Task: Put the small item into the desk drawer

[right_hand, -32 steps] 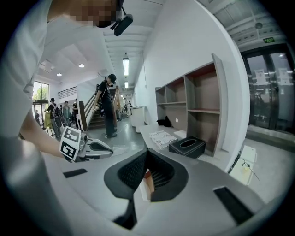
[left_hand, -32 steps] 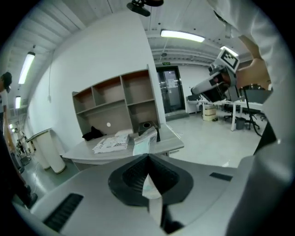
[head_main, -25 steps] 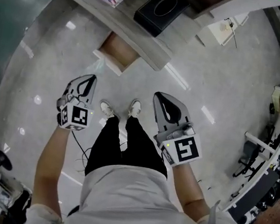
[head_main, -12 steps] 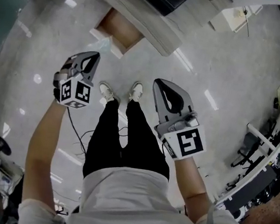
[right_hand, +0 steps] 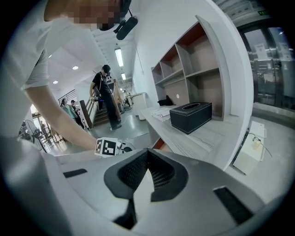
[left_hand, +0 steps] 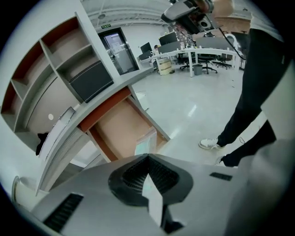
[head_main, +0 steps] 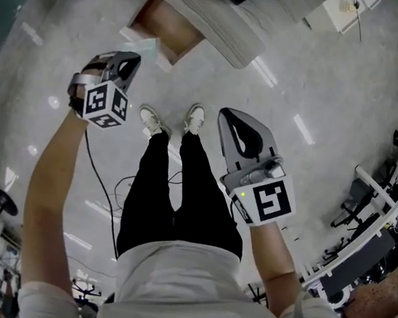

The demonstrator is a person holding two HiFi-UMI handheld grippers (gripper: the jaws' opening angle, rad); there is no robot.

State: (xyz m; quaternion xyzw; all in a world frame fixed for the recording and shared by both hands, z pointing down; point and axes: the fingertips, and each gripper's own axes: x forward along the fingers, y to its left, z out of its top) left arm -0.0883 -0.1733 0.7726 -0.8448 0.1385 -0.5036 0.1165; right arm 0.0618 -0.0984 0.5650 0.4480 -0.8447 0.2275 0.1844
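Where the wooden drawer (head_main: 166,23) (left_hand: 117,129) stands pulled out from under the grey desk (head_main: 204,10) (left_hand: 62,145), the small item (head_main: 147,44) (left_hand: 146,142), a clear, faintly greenish packet, sits inside it, propped upright against the front corner nearest the person. The left gripper (head_main: 134,57) (left_hand: 147,157) is held out at arm's length with its tip near that corner and pointed at the packet. Its jaws are pressed together at the tips with nothing caught between them (the ribbed pads meet cleanly in its own view). A thin black cable (head_main: 101,185) trails down from it across the glossy pale floor (head_main: 318,83). The right gripper (head_main: 224,114) (right_hand: 147,151) is kept closer to the body, out over the floor and well apart from the drawer. Its jaws are likewise closed tip to tip and carry nothing. Between the two grippers I can see the person's white shoes (head_main: 149,120). The right gripper view looks along the desktop, where a black box (right_hand: 191,116) with an oval opening on top rests below open shelves (right_hand: 184,69) (left_hand: 55,60), and it also catches the marker cube (right_hand: 107,146) of the left gripper at the end of the outstretched forearm. Farther back a person in dark clothes (right_hand: 105,94) stands by a stairway, and white office desks with chairs (left_hand: 193,53) fill the far side of the room.
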